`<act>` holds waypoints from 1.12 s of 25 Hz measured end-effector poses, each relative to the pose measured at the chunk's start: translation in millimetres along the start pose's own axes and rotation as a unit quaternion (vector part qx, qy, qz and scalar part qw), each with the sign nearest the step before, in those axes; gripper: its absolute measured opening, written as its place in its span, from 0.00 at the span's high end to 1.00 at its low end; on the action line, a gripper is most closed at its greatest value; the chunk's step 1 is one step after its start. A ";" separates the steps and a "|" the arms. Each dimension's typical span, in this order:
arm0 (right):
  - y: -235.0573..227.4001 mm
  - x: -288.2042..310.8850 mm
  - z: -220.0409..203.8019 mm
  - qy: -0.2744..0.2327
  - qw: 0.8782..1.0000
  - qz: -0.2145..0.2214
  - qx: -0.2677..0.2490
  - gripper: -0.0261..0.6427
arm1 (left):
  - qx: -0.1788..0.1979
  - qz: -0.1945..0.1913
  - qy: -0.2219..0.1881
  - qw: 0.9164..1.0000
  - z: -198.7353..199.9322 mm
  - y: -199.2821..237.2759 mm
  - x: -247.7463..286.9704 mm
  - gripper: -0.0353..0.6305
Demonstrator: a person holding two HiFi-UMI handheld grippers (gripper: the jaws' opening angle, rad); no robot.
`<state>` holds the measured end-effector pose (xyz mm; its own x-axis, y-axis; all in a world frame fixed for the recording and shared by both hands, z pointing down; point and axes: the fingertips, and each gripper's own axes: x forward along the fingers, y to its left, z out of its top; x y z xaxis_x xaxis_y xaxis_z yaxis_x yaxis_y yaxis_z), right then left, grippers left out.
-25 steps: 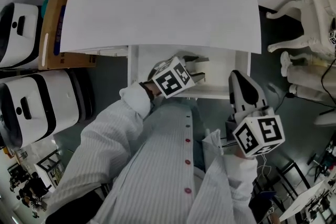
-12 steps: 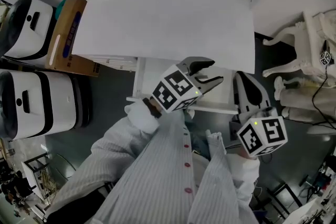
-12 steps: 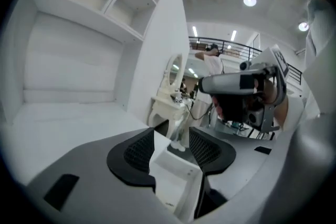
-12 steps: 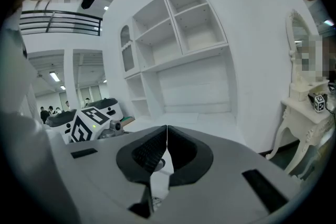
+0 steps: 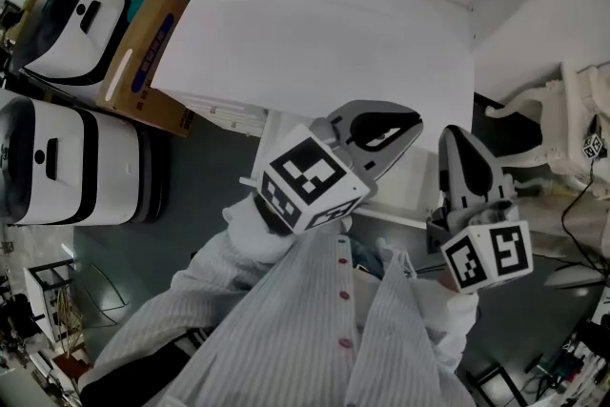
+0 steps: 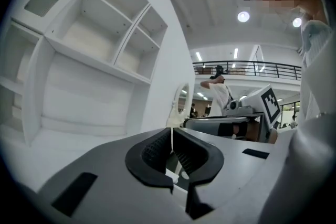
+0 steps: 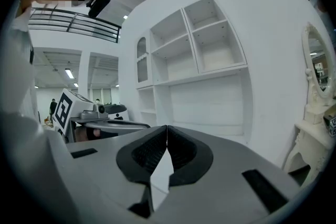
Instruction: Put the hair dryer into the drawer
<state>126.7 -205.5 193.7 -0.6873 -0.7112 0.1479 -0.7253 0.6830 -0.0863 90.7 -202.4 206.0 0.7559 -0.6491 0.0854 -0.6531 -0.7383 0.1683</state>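
Large indoor hall fitted out as a test lab rather than a home: white shelf unit (image 6: 94,50), railed mezzanine gallery (image 6: 247,66) and ceiling spotlights (image 6: 243,17) behind, boxy white machines (image 5: 57,172), a cardboard box (image 5: 148,62) and metal racks (image 5: 52,305) on dark floor (image 5: 200,176)

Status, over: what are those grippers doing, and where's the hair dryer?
Left gripper jaws just closed, nothing between. Right gripper shut, empty. Hair dryer out of sight. No obstruction seen.
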 end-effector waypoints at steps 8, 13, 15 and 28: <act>16.6 5.9 7.8 -0.006 1.000 0.020 -0.009 0.94 | 0.008 -0.011 -0.011 1.000 17.4 -8.0 -14.9 0.93; 17.6 3.8 5.6 0.000 1.000 0.019 -0.008 0.94 | 0.007 -0.014 -0.012 1.000 18.3 -9.6 -14.0 0.93; 18.2 2.5 4.7 0.001 1.000 0.017 -0.008 0.94 | 0.009 -0.016 -0.012 1.000 19.4 -9.9 -13.5 0.93; 18.3 -3.7 0.6 0.012 1.000 0.021 -0.005 0.94 | 0.034 0.007 -0.016 0.999 29.3 6.0 -10.9 0.93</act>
<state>116.0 -190.4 191.0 -0.7156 -0.6780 0.1682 -0.6956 0.7137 -0.0825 77.1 -205.1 177.3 0.7460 -0.6636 0.0556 -0.6655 -0.7396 0.1006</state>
